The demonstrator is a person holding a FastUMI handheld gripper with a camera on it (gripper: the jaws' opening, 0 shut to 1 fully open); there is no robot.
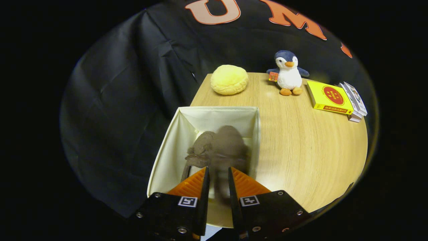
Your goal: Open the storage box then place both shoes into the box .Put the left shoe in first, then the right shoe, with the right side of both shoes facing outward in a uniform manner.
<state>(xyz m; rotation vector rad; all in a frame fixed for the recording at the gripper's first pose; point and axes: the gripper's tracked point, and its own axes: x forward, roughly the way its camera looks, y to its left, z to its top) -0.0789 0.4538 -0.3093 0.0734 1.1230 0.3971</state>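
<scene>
An open storage box (174,144) with a cream lining stands at the near left corner of the wooden table (301,150). One brown shoe (200,149) lies inside it, toward the left wall. A second brown shoe (230,144) hangs blurred over the box's inside, just right of the first. Its rear part runs down between my fingers. My gripper (219,177) is above the box's near edge, its fingers a narrow gap apart and pressed on that second shoe. The bottom of the box under the shoes is hidden.
At the table's far edge lie a yellow bun-shaped cushion (229,79) and a plush penguin (288,73). A yellow box (329,97) and a stack of small cartons (353,100) sit at the far right. Black cloth hangs behind and to the left.
</scene>
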